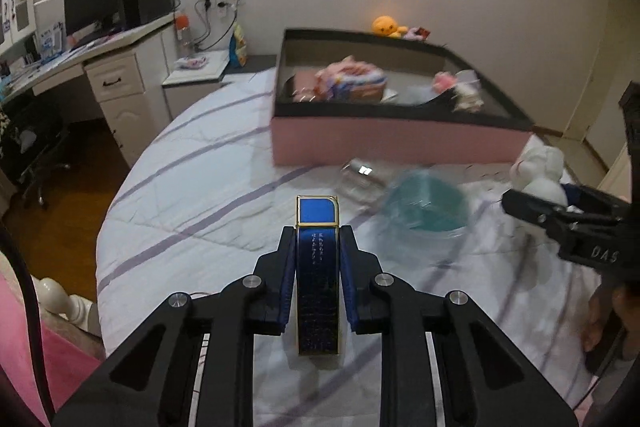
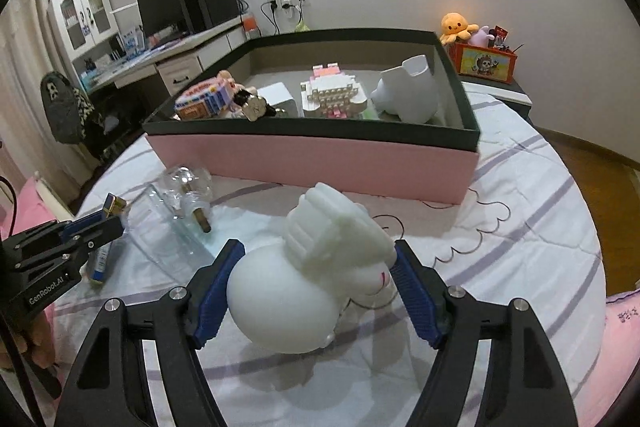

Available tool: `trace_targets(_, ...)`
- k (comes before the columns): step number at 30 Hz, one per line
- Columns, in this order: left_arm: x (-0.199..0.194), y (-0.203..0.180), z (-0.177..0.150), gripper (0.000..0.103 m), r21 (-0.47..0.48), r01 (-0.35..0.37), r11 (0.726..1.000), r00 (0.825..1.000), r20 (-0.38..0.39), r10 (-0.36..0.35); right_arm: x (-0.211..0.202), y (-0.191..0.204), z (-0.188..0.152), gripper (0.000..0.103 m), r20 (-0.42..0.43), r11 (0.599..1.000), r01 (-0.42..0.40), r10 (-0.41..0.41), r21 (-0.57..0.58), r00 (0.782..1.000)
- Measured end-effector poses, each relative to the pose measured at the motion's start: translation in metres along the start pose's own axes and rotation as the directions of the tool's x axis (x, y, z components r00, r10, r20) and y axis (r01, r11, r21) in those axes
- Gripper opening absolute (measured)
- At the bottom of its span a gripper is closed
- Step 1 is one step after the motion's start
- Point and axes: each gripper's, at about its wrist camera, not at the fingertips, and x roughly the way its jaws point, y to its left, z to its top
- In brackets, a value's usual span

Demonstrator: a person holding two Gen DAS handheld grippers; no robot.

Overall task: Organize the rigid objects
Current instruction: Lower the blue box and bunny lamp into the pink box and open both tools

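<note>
Left wrist view: the left gripper [image 1: 318, 239] has its two fingers drawn close together, blue pads pressed on both long sides of a slim blue box [image 1: 317, 267] with gold edges. The box stands along the fingers, its top sticking out past the tips and its lower end hanging between them above the striped bedsheet [image 1: 192, 195]. Beyond the tips lies a clear glass bottle [image 1: 362, 179] and, right of it, a teal object [image 1: 426, 205] too blurred to name. Farther ahead sits a pink storage box [image 1: 396, 143] with a dark rim; the things inside are smeared by motion blur.

In the right wrist view the right gripper [image 2: 316, 281] stands fairly wide, its pads against the two sides of a white rabbit figure [image 2: 308, 279]: the left pad on the round body, the right pad on the head. The figure's underside is hidden, so whether it rests on the sheet cannot be told. Ahead of the fingers, the storage box holds brick-built models [image 2: 334, 95] and a white ceramic piece [image 2: 408, 89]. At the left edge, the other gripper is cut off by the frame.
</note>
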Motion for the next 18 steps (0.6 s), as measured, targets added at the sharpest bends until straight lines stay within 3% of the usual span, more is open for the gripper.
trace_targets(10, -0.016, -0.051, 0.031, 0.02, 0.076, 0.06, 0.995, 0.996, 0.063, -0.065, -0.023, 0.008, 0.006, 0.075, 0.067, 1.0, -0.029, 0.03, -0.007, 0.997)
trace_targets(18, -0.006, -0.075, 0.082, 0.02, 0.159, 0.072, 0.985, 0.991, 0.105, -0.089, -0.028, 0.008, 0.042, 0.075, 0.127, 0.999, -0.022, 0.028, -0.046, 0.992)
